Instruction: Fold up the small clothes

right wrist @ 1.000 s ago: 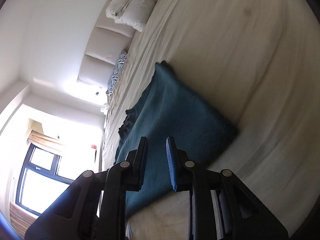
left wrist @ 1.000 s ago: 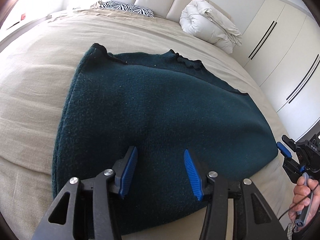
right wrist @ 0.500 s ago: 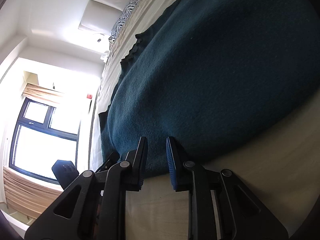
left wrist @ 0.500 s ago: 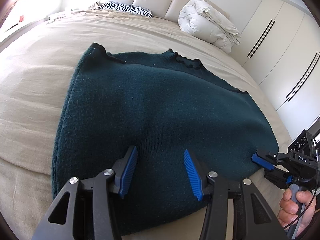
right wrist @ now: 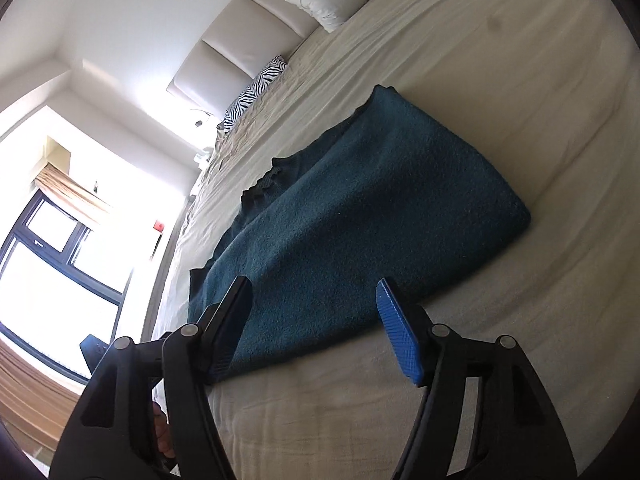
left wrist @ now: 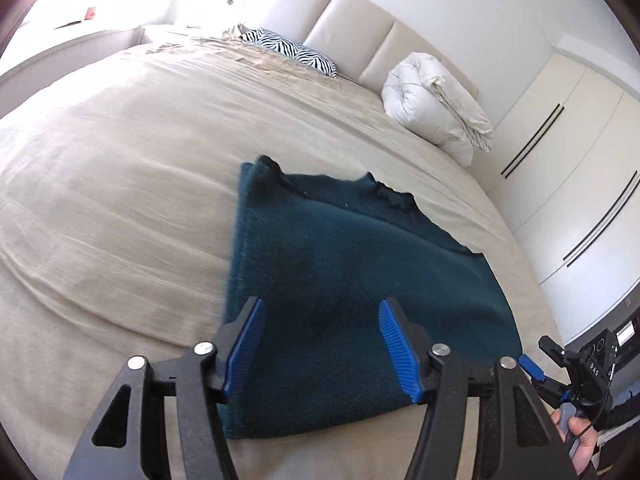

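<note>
Already folded flat, the teal sweater (left wrist: 344, 280) lies on the bed (left wrist: 120, 200), so neither gripper holds it: left gripper (left wrist: 320, 344) and right gripper (right wrist: 316, 320) fingers are spreading apart, empty, near the sweater's closest edge.

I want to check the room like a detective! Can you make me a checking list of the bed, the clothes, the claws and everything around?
Surface: beige bed sheet, lightly wrinkled.
Job's things: dark teal sweater, folded, lying flat on the sheet.
Clutter: zebra pillow and rolled white duvet by the headboard.
Grippers: left claw and right claw both opening, nothing between the pads.
Cables: thin black cable at the hand holding the right claw.
Surroundings: padded headboard, white wardrobe, bright window.
</note>
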A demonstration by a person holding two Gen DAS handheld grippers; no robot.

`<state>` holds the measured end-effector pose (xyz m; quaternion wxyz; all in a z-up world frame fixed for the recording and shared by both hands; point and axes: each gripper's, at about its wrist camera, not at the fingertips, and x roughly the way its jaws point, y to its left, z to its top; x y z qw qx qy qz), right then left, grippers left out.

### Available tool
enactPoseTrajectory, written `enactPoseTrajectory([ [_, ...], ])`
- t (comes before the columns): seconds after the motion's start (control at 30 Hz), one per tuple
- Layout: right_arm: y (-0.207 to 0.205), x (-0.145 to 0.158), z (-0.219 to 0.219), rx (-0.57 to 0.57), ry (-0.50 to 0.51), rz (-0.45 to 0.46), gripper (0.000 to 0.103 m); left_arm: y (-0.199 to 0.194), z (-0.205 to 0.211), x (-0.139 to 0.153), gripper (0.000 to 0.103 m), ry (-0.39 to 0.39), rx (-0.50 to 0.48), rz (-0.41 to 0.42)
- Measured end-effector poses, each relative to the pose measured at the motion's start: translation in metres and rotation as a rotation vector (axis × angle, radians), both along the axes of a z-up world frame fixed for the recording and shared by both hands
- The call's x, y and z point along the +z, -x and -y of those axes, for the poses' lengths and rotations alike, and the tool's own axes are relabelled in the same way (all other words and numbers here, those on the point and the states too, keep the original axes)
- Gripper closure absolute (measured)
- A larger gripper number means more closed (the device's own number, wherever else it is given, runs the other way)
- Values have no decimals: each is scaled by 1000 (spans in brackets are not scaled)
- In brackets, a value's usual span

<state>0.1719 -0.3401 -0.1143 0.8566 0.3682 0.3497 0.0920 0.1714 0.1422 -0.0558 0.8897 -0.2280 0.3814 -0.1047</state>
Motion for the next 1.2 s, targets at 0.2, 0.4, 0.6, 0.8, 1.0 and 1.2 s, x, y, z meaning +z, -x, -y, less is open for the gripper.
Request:
enactPoseTrajectory([
  [0.2, -25, 6, -29, 110, -54, 6, 39, -20, -42, -28, 36, 186, 4, -118],
  [0.4, -49, 12, -51, 211, -98, 4, 39, -44, -47, -57, 36, 373, -66, -229],
  [0.6, -80, 19, -68, 287, -135, -13, 39, -68, -47, -64, 36, 469, -103, -293],
  [0.8, -127, 15, -92, 341, -182, -60, 39, -79, -38, -65, 40, 475, -147, -334],
  [1.0, -178, 4, -137, 437, -229, -121, 39, -82, -39, -77, 63, 516, -155, -364],
  [1.2, -213, -22, -168, 487, -288, -198, 39, -80, -45, -89, 87, 556, -142, -373],
])
